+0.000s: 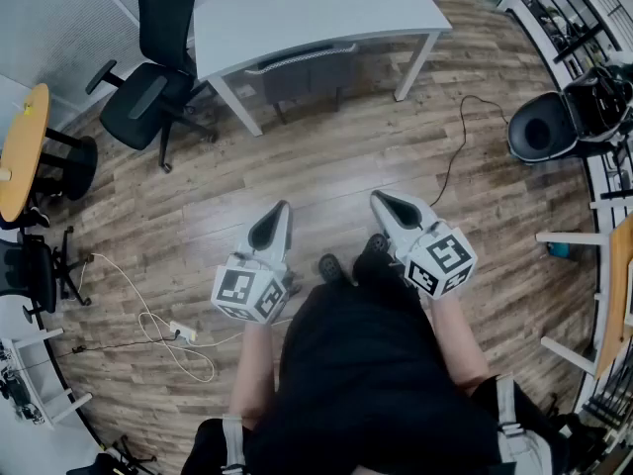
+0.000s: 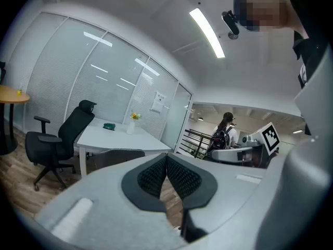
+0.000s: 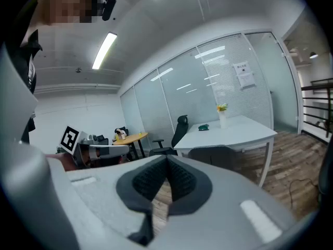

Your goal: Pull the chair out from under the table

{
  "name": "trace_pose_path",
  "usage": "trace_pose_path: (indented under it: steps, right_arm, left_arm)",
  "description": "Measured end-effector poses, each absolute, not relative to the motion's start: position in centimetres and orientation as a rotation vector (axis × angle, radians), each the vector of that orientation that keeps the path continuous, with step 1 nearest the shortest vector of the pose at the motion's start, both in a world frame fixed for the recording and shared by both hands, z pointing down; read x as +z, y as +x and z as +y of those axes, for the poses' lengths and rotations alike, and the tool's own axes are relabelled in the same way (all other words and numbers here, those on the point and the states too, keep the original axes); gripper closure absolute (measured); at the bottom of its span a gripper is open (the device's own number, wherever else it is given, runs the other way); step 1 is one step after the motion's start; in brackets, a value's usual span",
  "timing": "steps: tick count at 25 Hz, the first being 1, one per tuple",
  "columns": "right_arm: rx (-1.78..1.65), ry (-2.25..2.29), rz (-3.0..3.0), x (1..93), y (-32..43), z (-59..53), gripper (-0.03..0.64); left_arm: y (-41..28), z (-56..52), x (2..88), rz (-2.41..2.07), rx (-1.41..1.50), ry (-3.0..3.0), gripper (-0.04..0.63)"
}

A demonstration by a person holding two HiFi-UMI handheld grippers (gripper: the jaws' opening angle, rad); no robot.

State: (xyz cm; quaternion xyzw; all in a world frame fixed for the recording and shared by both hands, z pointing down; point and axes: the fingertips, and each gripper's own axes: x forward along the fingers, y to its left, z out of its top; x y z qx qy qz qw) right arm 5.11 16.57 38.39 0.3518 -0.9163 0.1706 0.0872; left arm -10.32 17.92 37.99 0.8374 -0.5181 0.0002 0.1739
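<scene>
Wooden floor [image 1: 336,166], far worktop [image 1: 316,8] over a likely light chair [image 1: 309,85], best gripped by its backrest [image 1: 297,61]; left tongs [image 1: 282,207] and right tongs [image 1: 379,198] closed, empty.

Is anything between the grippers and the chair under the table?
Nothing visible. Only bare wooden floor lies between the left gripper, the right gripper and the grey chair tucked under the white table. The black office chair stands off to the left.
</scene>
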Motion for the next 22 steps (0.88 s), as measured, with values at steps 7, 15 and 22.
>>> trace_pose_path:
  steps: [7, 15, 22]
  right_arm:
    - [0.481, 1.070, -2.711, 38.7, 4.9, 15.9, 0.614]
    - [0.493, 1.151, -2.687, 38.8, 5.9, 15.1, 0.614]
    - [0.536, 1.205, -2.630, 39.6, 7.5, 14.9, 0.614]
  left_arm:
    - [-11.4, 17.6, 38.5, -1.474, -0.001, 2.358, 0.586]
    - [-12.0, 17.5, 38.8, -1.479, -0.004, 2.352, 0.585]
    - [-11.5, 17.2, 39.5, -1.448, 0.008, 2.348, 0.586]
